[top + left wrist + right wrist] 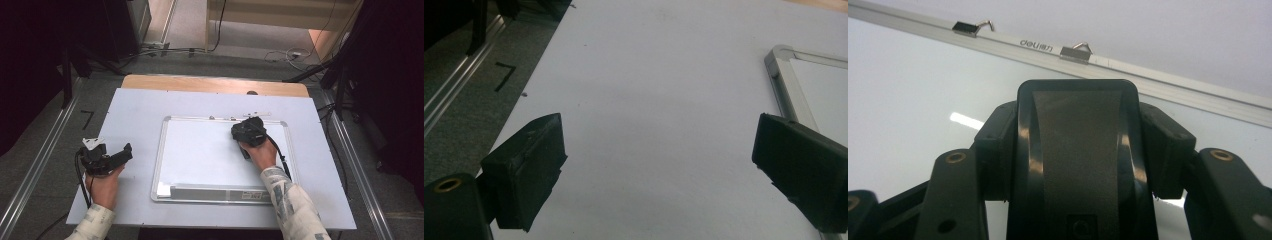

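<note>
A white whiteboard [205,155] with a silver frame lies flat on the pale table [135,110]. My right gripper [248,131] rests over the board's far right part, shut on a black eraser with a grey strip [1078,145]. In the right gripper view the board's top frame [1158,80] and two small metal hooks [1076,50] lie just beyond the eraser. My left gripper [117,152] lies on the table to the left of the board, jaws wide open with nothing between its fingers [531,165]. The board's corner [781,65] shows ahead of its right jaw.
A grey pen tray [215,192] runs along the board's near edge. A wooden strip [210,84] borders the table's far side. Metal rails [35,170] lie on the floor at both sides. Dark stands and cables [290,55] sit beyond the table.
</note>
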